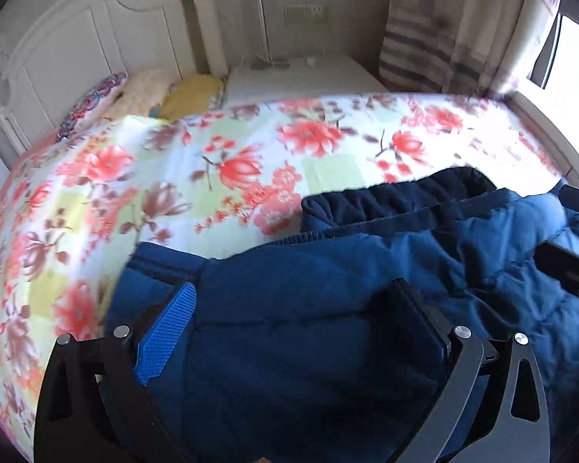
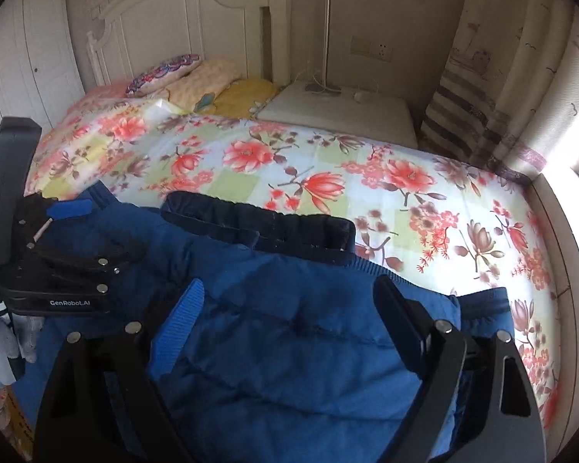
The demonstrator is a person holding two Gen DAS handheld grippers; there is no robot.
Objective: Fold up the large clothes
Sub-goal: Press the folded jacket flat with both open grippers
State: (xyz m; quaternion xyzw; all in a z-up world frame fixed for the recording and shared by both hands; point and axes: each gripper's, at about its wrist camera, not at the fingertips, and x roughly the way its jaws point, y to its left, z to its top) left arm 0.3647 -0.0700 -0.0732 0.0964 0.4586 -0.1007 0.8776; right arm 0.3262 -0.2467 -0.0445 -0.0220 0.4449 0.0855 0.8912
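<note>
Item: blue padded jacket (image 2: 289,332), quilted, with a darker navy lining or collar band (image 2: 258,223) showing along its far edge. It is lying on the near part of the bed, on the floral bedspread (image 2: 328,169), and is bunching up rather than lying flat. Its long axis is running roughly side to side across the bed, parallel to the near edge; the navy band is facing toward the headboard (image 2: 166,19). Which end is the hem cannot be told.

Left gripper (image 1: 289,308): fingers are standing spread wide, with jacket fabric lying between and beneath them; they are not pinching it. The same tool is showing in the right wrist view at the jacket's left end (image 2: 61,231).

Right gripper (image 2: 285,308): jaws are likewise standing wide apart over the quilted cloth, closing on nothing. It is sitting at the jacket's right part, near the left gripper.

Surroundings: pillows (image 2: 197,77) are piling against the headboard; a white bedside table (image 2: 339,112) is standing beside the bed; a striped curtain (image 2: 467,115) is hanging at the right.
</note>
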